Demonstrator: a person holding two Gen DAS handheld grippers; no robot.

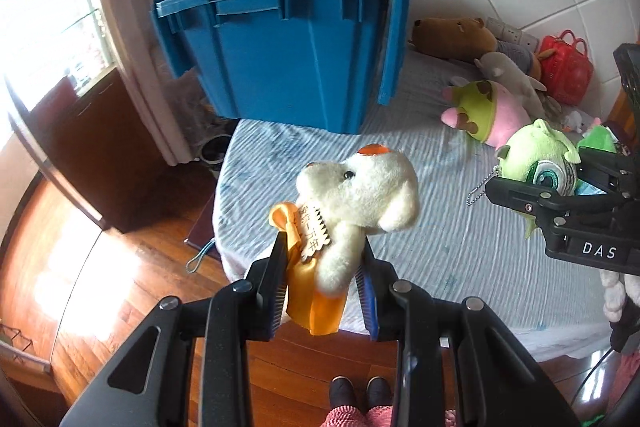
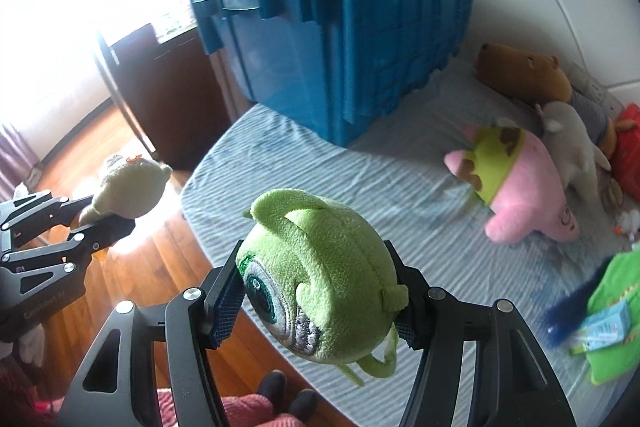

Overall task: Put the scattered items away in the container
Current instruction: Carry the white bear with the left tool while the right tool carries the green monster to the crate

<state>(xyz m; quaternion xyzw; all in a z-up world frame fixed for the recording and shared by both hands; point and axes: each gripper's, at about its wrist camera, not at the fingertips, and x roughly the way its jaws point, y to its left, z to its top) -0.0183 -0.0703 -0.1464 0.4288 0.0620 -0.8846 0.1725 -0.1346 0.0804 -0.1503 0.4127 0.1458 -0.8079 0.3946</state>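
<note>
Your left wrist view shows what the other cannot: your left gripper (image 1: 325, 259), at lower centre and tilted downward, clamps a white plush bear with an orange ribbon (image 1: 356, 203), and "DAS" reads on your right gripper (image 1: 520, 195) at right. In your right wrist view that gripper (image 2: 320, 303) squeezes a green one-eyed plush ball (image 2: 320, 279). The blue ribbed plastic crate (image 2: 340, 39) stands on the striped bed (image 2: 380, 179), upper centre.

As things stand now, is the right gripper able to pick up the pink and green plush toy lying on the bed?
Probably not yet. The right gripper is shut on the round green one-eyed plush, so its jaws are full. The pink and green plush toy lies uncovered on the bed.
</note>
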